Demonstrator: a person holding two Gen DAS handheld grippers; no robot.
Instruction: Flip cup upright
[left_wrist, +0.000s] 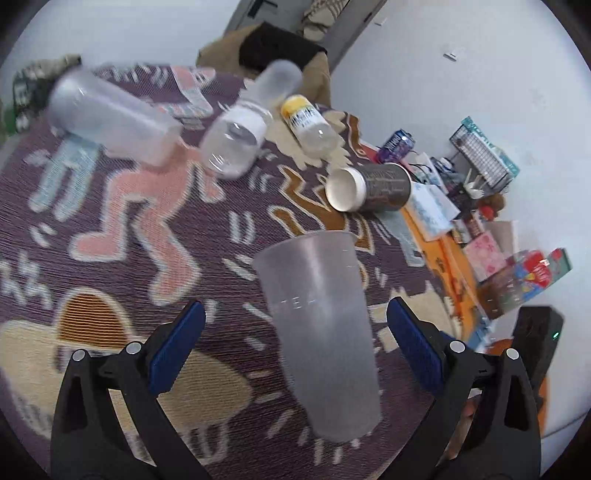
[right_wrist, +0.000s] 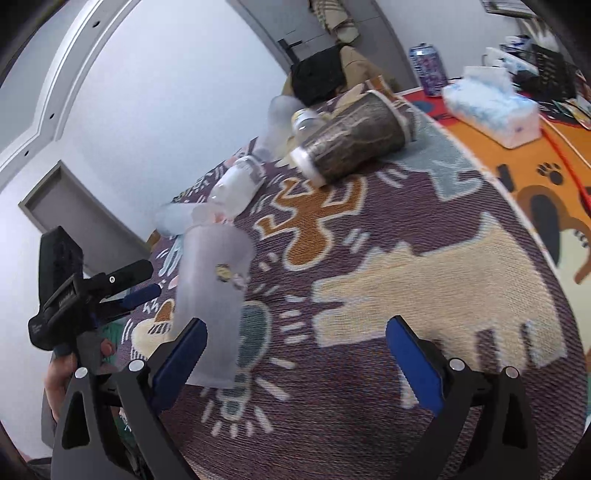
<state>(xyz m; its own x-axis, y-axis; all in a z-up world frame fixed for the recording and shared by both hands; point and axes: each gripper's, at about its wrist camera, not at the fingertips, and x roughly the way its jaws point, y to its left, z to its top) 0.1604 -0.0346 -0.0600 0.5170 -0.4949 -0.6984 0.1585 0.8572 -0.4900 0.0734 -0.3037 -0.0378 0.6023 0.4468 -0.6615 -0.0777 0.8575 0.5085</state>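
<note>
Closest in, the left gripper (left_wrist: 295, 343) has its jaws spread wide, and the frosted cup (left_wrist: 319, 328) stands between the blue pads (left_wrist: 177, 347) without either pad touching it; the cup sits nearer the right-hand pad, its wide rim up and its narrow base down on the patterned rug (left_wrist: 122, 240), leaning a little in the fisheye. Faint lettering crosses its wall. From the right wrist view, the right gripper (right_wrist: 297, 356) is likewise splayed open with only rug between its fingers; the same frosted cup (right_wrist: 212, 299) rises just beyond and outside its left pad (right_wrist: 181, 360), partly overlapped by that pad's tip, so I cannot tell whether they touch. Left of the cup in that view the left gripper (right_wrist: 142, 293) shows from the side, held by a hand (right_wrist: 59, 373). Farther ahead of the left jaws, a dark paper cup (left_wrist: 369, 186) lies on its side, white mouth toward the camera. Beyond it lie a yellow-capped bottle (left_wrist: 308, 123), a clear bottle (left_wrist: 236, 142) and a clear tumbler (left_wrist: 110, 118), all on their sides and blurred. Off to the right past the rug's edge are a purple can (left_wrist: 397, 146), a tissue pack (right_wrist: 491, 107) and a wire basket (left_wrist: 480, 157).
</note>
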